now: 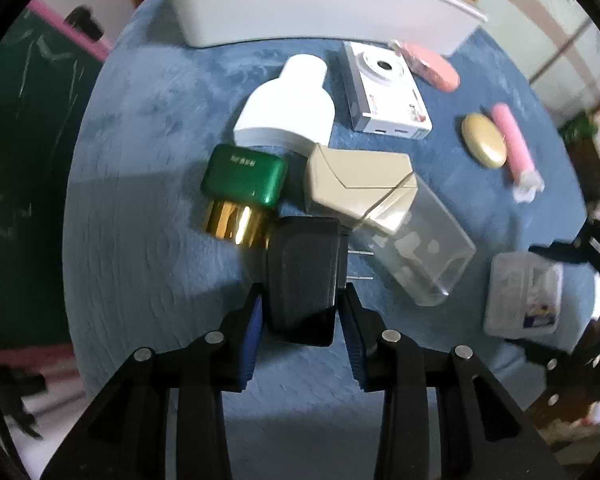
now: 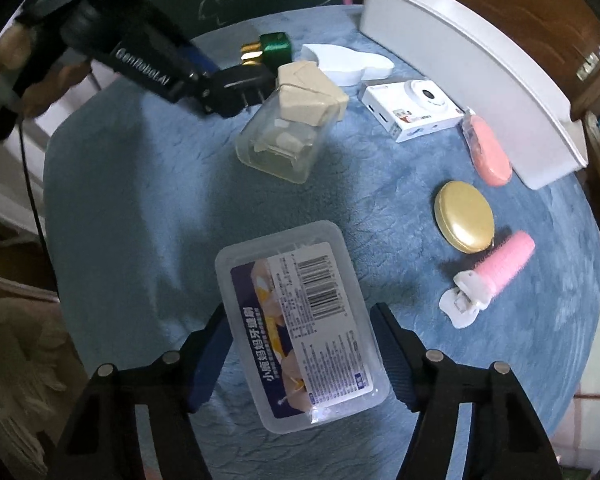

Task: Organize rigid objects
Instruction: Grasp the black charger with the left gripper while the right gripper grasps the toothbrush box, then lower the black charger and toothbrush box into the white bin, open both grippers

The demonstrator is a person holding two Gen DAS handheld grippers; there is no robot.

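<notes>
The left tool (image 1: 300, 312) is clamped on a black charger (image 1: 302, 280), its blue pads pressing the charger's two sides, the metal prongs pointing toward three o'clock. The right tool (image 2: 300, 344) stands partly open around a clear plastic box (image 2: 300, 328) with a barcode label; its jaws flank the box's long sides, and whether the pads press on it cannot be told.

From the left wrist, a green-and-gold bottle (image 1: 242, 196) lies at eleven o'clock of the charger, a clear jar with a beige lid (image 1: 380, 216) at one o'clock, a white bottle (image 1: 288, 104) beyond them at twelve. A white camera (image 1: 384, 92) sits farther back, a pink case (image 1: 432, 66) at its two o'clock. A gold compact (image 1: 484, 140) and a pink hair roller (image 1: 516, 148) lie side by side toward three o'clock.

Everything rests on a round table (image 1: 148, 168) covered in blue plush cloth. A long white tray (image 1: 312, 4) sits at the table's far edge, at twelve o'clock. Beyond the table at nine o'clock stands a dark green chalkboard (image 1: 28, 128) with a pink frame.
</notes>
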